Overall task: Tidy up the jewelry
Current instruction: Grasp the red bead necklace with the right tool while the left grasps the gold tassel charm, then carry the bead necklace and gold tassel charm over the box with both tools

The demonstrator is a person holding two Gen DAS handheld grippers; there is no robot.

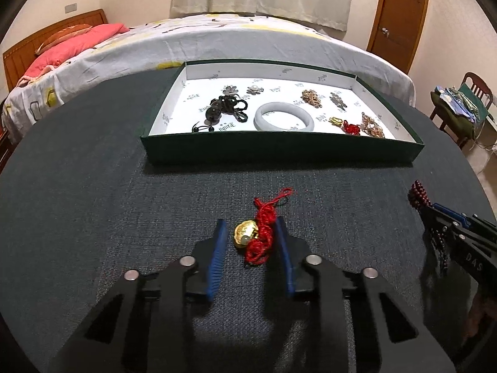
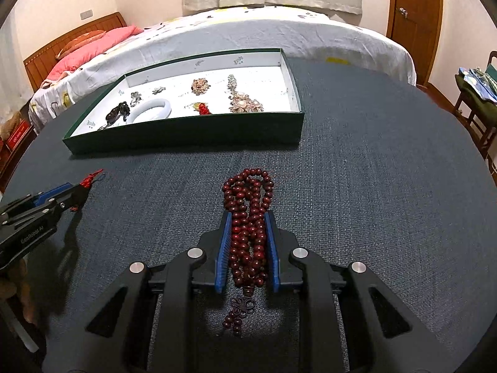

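A gold pendant (image 1: 245,233) on a bunched red cord (image 1: 266,217) sits between the blue pads of my left gripper (image 1: 251,222), which is shut on it just above the dark tablecloth. In the right wrist view the left gripper (image 2: 85,186) shows at the left edge with the red cord poking out past its tips. My right gripper (image 2: 247,214) is shut on a bundle of dark red beads (image 2: 248,192), whose knotted tassel (image 2: 240,307) hangs below the pads. The beads (image 1: 419,194) also show at the right edge of the left wrist view.
A green box (image 1: 279,152) lined in white lies further back on the round table (image 1: 93,186). It holds a pale bangle (image 1: 284,116), a black bead cord (image 1: 226,107) and several brooches. Behind stands a bed (image 1: 217,40), and to the right a chair (image 1: 475,93).
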